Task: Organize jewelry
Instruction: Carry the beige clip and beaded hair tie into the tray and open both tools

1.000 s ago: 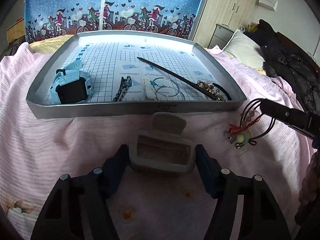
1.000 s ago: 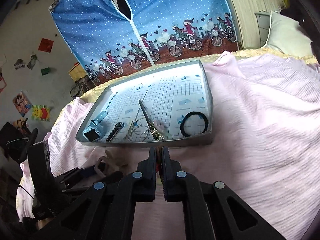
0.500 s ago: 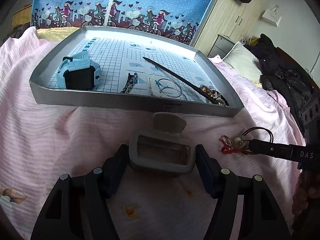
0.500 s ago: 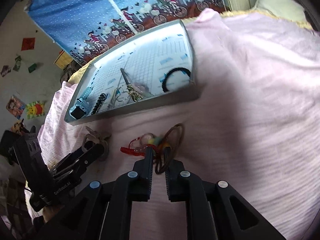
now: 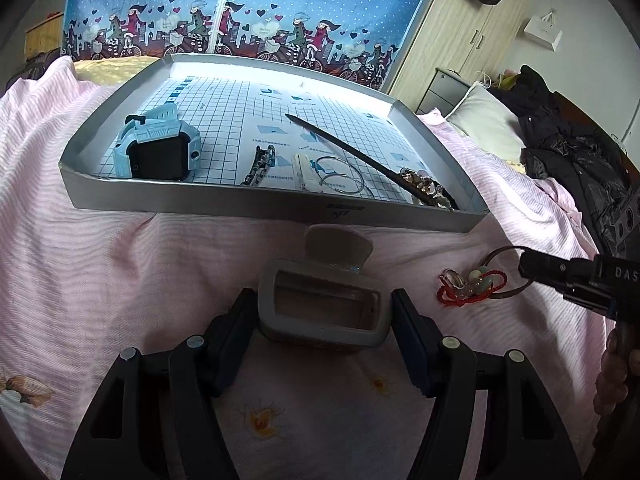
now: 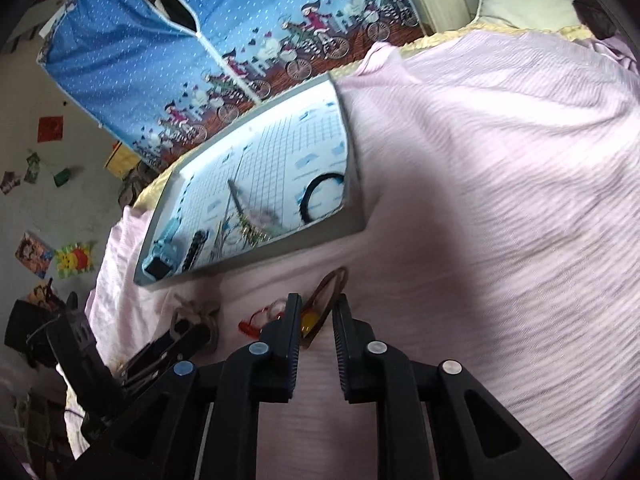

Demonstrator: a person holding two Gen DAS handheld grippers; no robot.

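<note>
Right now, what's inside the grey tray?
In the grey tray: blue smartwatch, dark chain, hoop earrings, long dark hairpin, black band. Its near wall hides the floor's front strip.

Covering the whole foreground, a pink ribbed bedspread, with a yellow fringe showing at its far edge. Standing behind that far edge, a blue fabric wardrobe printed with cyclists and hearts, zipped down the middle. Rising at the far right corner, a pale wooden closet, a small grey drawer unit beside it. Lying near the right edge, a white pillow and dark clothing. Hanging on the grey wall, small colourful pictures. Falling evenly, soft daylight.
</note>
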